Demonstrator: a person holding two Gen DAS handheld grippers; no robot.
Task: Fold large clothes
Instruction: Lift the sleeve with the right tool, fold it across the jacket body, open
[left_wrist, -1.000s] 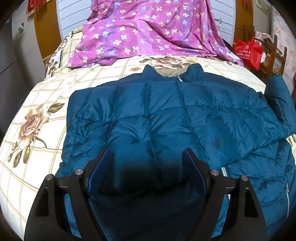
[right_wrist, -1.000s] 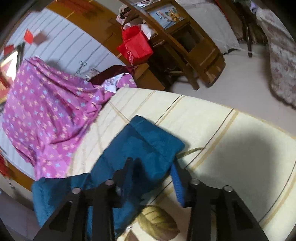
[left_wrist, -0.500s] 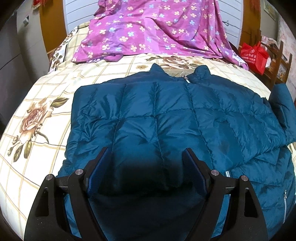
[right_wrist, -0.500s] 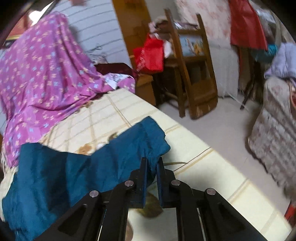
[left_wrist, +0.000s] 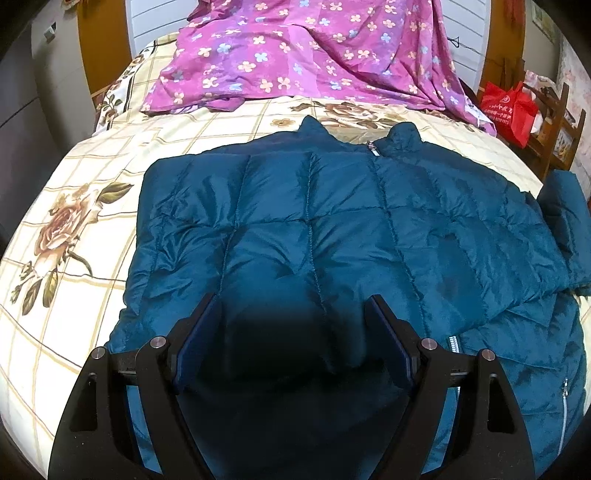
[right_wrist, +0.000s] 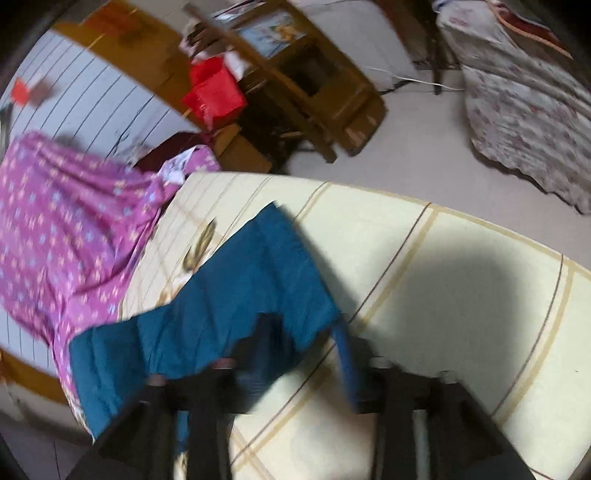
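- I note a purple floral sheet (left_wrist: 306, 55) at the bed's (left_wrist: 74, 192) head; red bag (left_wrist: 508, 110) beyond its right edge.
- My left gripper (left_wrist: 293, 332) hangs wide open over the jacket (left_wrist: 314, 221), empty.
- My right gripper (right_wrist: 306, 350) is parted over the sleeve (right_wrist: 240, 295); blur hides any contact.

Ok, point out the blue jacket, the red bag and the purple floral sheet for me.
blue jacket (left_wrist: 332, 221), left wrist view, on the quilted panel below the collar.
red bag (left_wrist: 508, 110), left wrist view, on its front face.
purple floral sheet (left_wrist: 295, 51), left wrist view, on the middle of the draped cloth.
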